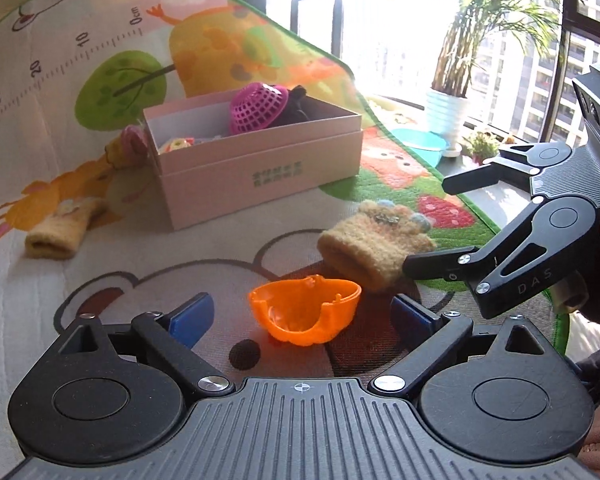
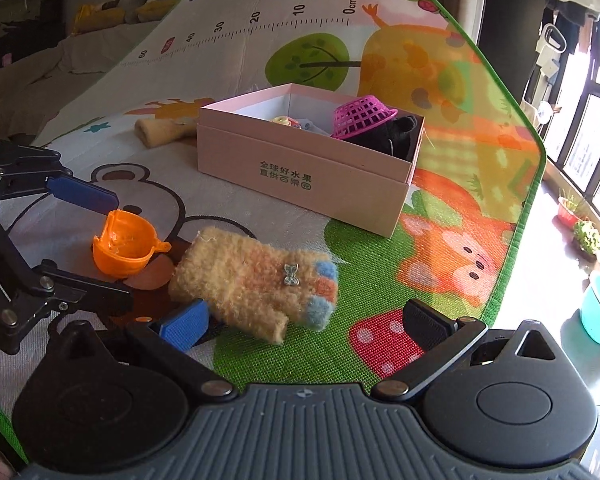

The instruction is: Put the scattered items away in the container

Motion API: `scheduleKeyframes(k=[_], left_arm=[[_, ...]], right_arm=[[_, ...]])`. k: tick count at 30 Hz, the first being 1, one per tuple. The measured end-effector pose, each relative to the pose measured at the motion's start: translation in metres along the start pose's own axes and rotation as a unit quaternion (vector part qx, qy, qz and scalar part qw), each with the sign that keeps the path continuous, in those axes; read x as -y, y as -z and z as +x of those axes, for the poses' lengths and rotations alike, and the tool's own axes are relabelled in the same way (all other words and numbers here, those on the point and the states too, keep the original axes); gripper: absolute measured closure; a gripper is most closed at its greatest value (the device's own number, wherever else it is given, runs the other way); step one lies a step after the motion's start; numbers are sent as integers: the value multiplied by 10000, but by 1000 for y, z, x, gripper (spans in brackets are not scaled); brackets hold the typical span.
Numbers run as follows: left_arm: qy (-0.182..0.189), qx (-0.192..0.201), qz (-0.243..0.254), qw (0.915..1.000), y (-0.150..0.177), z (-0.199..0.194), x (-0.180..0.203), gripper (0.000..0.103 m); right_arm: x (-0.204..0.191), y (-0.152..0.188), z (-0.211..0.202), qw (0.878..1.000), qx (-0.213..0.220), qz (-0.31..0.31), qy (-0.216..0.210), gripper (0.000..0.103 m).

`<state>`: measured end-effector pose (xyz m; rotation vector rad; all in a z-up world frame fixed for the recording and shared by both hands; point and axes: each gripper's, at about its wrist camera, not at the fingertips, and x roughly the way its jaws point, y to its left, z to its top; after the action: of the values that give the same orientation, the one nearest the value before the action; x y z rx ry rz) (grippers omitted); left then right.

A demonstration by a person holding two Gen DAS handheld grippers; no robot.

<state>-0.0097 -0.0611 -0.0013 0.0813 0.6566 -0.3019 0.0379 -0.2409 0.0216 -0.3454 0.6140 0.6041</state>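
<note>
Orange plastic cup [image 1: 305, 312] sits on open mat between the left gripper's [image 1: 302, 312] wide, empty jaws; right gripper [image 2: 304, 320], equally wide, straddles the fuzzy tan mitten [image 2: 256, 284].

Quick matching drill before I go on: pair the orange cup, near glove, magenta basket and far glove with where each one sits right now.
1 orange cup
2 near glove
3 magenta basket
4 far glove

a inside the pink box
b between the left gripper fingers
c on the mat beyond the box
d in front of the right gripper

1-b, 2-d, 3-a, 4-c
</note>
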Motion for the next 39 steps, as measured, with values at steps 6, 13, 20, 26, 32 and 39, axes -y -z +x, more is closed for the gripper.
scheduleKeyframes(k=[6, 13, 20, 26, 32, 39], left_arm=[[-107, -105, -51, 9999, 1, 10, 6, 39], [-335, 38, -238, 9991, 1, -2, -8, 39], [-489, 71, -455, 9977, 4, -8, -22, 39], [-493, 76, -525, 9974, 6, -10, -26, 39], [-413, 87, -512, 9978, 6, -10, -24, 39], [-389, 165, -403, 9983, -1, -15, -20, 39]], right_arm=[[-4, 0, -1, 9999, -20, -137, -24, 0], [-12, -10, 2, 9989, 25, -371, -268, 0], [-32, -19, 9, 9954, 12, -789, -549, 20], [-39, -21, 13, 9939, -64, -839, -714, 58], [-42, -23, 5, 9944, -66, -851, -629, 71], [-27, -28, -18, 9968, 96, -604, -515, 82]])
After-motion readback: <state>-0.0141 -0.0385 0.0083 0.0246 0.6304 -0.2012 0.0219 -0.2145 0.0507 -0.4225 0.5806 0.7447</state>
